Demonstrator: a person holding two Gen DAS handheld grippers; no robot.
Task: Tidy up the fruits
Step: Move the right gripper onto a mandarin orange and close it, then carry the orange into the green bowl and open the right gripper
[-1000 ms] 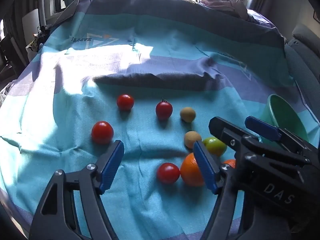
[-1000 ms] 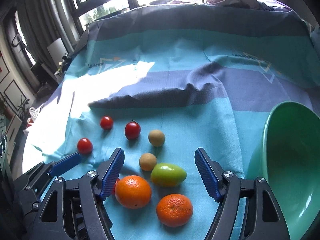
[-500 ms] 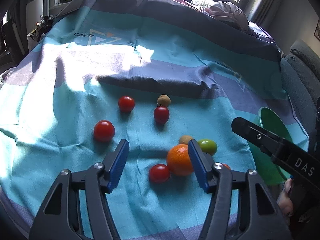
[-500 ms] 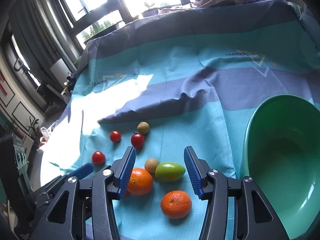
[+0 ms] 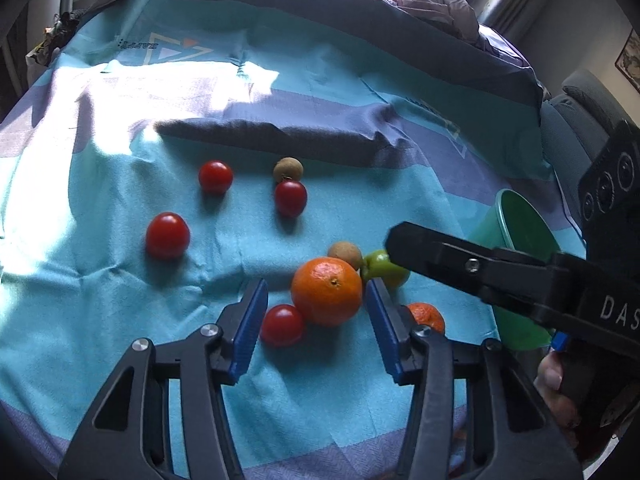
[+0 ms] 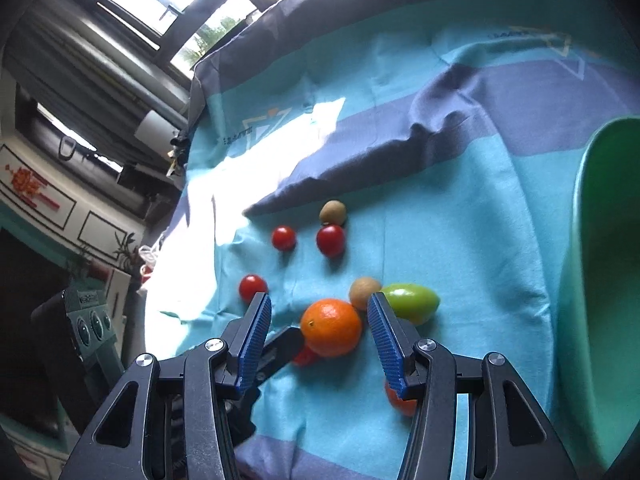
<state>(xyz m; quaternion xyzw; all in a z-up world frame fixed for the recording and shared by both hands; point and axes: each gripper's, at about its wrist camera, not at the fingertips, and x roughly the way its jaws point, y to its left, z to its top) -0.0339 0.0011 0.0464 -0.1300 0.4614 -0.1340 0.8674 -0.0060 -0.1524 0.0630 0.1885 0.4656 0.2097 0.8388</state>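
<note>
A large orange (image 5: 326, 291) (image 6: 331, 326) lies on the blue cloth between the tips of both open grippers. My left gripper (image 5: 314, 312) frames it and a red tomato (image 5: 282, 325). My right gripper (image 6: 318, 320) frames the orange; neither touches it. A green fruit (image 5: 386, 270) (image 6: 412, 303), a brown round fruit (image 5: 346, 253) (image 6: 363, 291) and a second orange (image 5: 428, 316) (image 6: 400, 400) lie close by. Three more tomatoes (image 5: 167, 235) (image 5: 215, 176) (image 5: 290, 197) and another brown fruit (image 5: 288, 169) lie farther off. The green bowl (image 6: 600, 280) (image 5: 520, 240) stands at the right.
The cloth (image 5: 120, 320) has a raised fold (image 5: 272, 136) behind the fruit. The right gripper's black body (image 5: 520, 276) crosses the left wrist view in front of the bowl. A grey armchair (image 5: 580, 120) stands beyond the bowl.
Both grippers have narrowed and moved in on the large orange. The right gripper swung left, so the bowl slid toward the right edge of its view.
</note>
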